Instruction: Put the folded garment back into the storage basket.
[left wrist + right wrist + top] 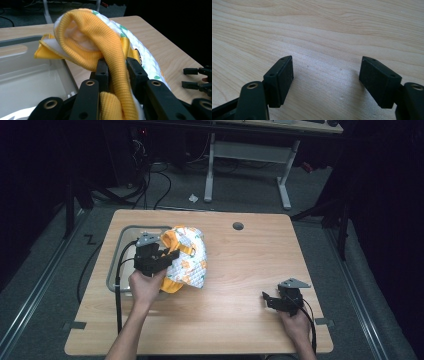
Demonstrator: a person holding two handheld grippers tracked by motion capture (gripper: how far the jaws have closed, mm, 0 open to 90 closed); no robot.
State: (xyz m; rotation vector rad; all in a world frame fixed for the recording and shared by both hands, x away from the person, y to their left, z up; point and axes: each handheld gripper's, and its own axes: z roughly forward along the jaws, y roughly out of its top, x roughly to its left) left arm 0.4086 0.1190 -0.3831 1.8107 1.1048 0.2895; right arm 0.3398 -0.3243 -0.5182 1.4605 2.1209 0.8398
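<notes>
The left hand-held gripper is clenched on the garment's yellow cuff beside the tray near the worktop's left edge. Best keep that pinch firm and lift the cloth clear of the tray rim, while the right hand-held gripper waits released.

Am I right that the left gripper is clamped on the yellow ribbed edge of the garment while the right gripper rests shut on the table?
Not quite: the right gripper is open, its jaws standing wide apart over bare table, as the right gripper view shows. The left gripper is indeed clamped on the garment by its yellow ribbed edge.
</notes>
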